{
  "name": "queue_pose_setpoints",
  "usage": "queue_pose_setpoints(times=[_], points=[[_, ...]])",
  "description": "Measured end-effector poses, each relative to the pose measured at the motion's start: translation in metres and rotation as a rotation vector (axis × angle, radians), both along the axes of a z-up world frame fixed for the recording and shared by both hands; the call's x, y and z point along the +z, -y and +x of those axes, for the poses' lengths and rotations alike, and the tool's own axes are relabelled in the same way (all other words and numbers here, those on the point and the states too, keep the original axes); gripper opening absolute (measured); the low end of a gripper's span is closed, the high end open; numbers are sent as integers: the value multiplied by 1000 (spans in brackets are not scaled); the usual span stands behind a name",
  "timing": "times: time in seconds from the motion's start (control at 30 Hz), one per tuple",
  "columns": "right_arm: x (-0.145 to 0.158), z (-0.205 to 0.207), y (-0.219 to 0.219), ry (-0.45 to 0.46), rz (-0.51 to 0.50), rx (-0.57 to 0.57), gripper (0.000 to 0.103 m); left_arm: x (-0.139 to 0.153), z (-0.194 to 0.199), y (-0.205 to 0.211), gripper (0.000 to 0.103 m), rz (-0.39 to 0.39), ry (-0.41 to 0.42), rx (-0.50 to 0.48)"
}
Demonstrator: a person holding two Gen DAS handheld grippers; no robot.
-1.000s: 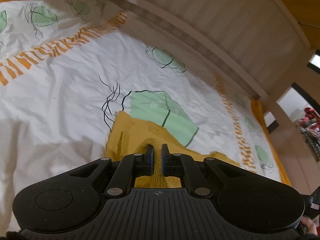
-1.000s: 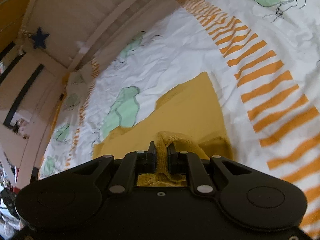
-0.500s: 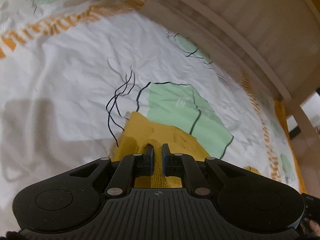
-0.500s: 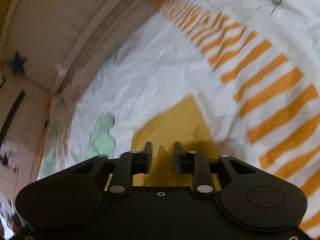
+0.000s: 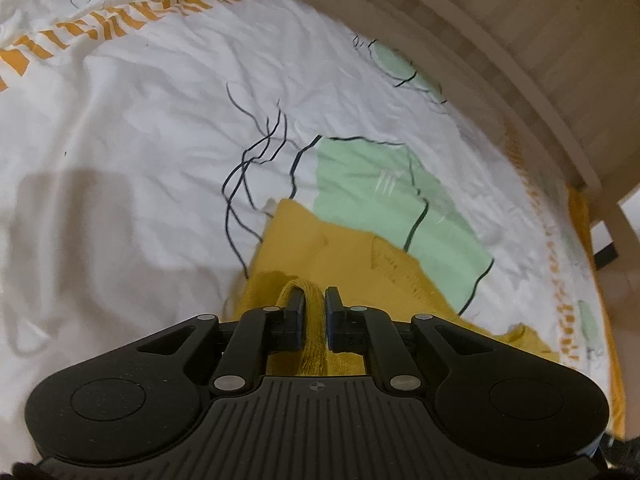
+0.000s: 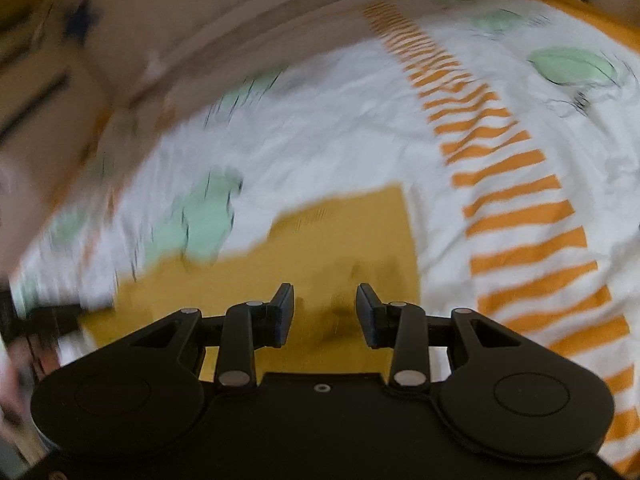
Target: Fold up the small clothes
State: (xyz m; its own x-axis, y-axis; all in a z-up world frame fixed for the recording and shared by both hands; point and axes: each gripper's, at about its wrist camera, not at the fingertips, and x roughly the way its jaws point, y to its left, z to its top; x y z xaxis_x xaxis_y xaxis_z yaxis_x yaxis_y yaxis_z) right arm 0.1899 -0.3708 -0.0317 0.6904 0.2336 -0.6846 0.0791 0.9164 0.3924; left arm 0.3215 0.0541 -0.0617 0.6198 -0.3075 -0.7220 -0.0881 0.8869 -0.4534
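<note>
A mustard-yellow knitted garment (image 5: 332,248) lies flat on a white bed sheet (image 5: 140,128) printed with green leaves and orange stripes. In the left wrist view my left gripper (image 5: 312,300) is shut on a bunched ridge of the garment's near edge, which runs up between the pads. The right wrist view is blurred by motion. There the same yellow garment (image 6: 340,236) lies spread out, and my right gripper (image 6: 325,300) hovers over its near part, open, with nothing pinched between the fingers.
A pale wooden bed rail (image 5: 500,40) curves along the far side of the sheet. The sheet's orange striped band (image 6: 520,208) runs to the right of the garment. At the left edge of the right wrist view a dark blurred shape (image 6: 44,320) shows.
My right gripper has let go of the yellow fold and its jaws now stand apart, and its view has swung. My left gripper has come lower and closer to the sheet, still gripping the garment.
</note>
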Motion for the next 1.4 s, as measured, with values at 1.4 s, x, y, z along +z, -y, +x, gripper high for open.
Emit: queue_pose_setpoints(times=[1.4], points=[[-36, 101, 3, -11, -160, 52, 8, -10, 9, -4, 26, -97, -68, -3]])
